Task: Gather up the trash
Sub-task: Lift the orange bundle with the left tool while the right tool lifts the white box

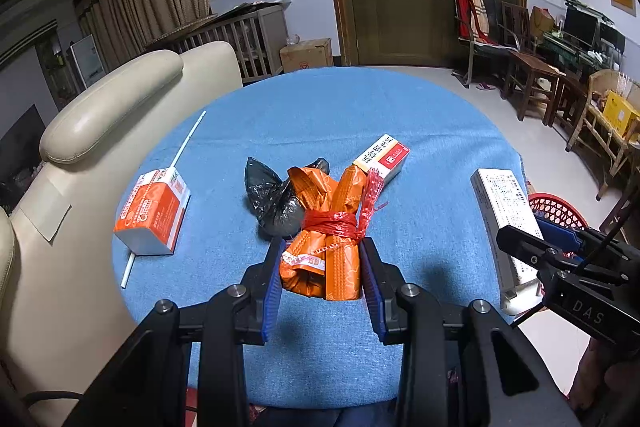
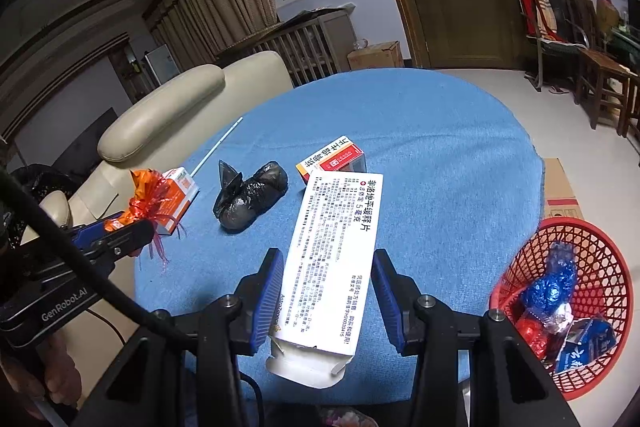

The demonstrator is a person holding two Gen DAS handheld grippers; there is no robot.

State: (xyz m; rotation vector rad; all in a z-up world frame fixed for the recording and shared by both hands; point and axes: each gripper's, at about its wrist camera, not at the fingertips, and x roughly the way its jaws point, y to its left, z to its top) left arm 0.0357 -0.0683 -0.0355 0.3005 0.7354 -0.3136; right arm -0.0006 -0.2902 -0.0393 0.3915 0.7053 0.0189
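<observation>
My left gripper (image 1: 321, 253) is shut on an orange wrapper bundle (image 1: 340, 227) tied with red net; in the right wrist view this left gripper (image 2: 130, 225) holds the bundle (image 2: 146, 193) near the table's left edge. My right gripper (image 2: 327, 261) is shut on a long white medicine box (image 2: 336, 239) with its end flap hanging open. The left wrist view shows that box (image 1: 502, 211) at the right. A knotted black bag (image 1: 276, 205) (image 2: 250, 199), an orange-white carton (image 1: 154, 213) with a white straw (image 1: 188, 139), and a small red-yellow box (image 1: 384, 157) (image 2: 334, 159) lie on the blue cloth.
A red mesh basket (image 2: 600, 259) stands on the floor right of the blue table (image 2: 440, 147), holding several wrappers. A cream sofa (image 1: 100, 115) borders the table's left side. A cardboard box (image 2: 560, 191) lies behind the basket. Chairs and a wooden door stand farther back.
</observation>
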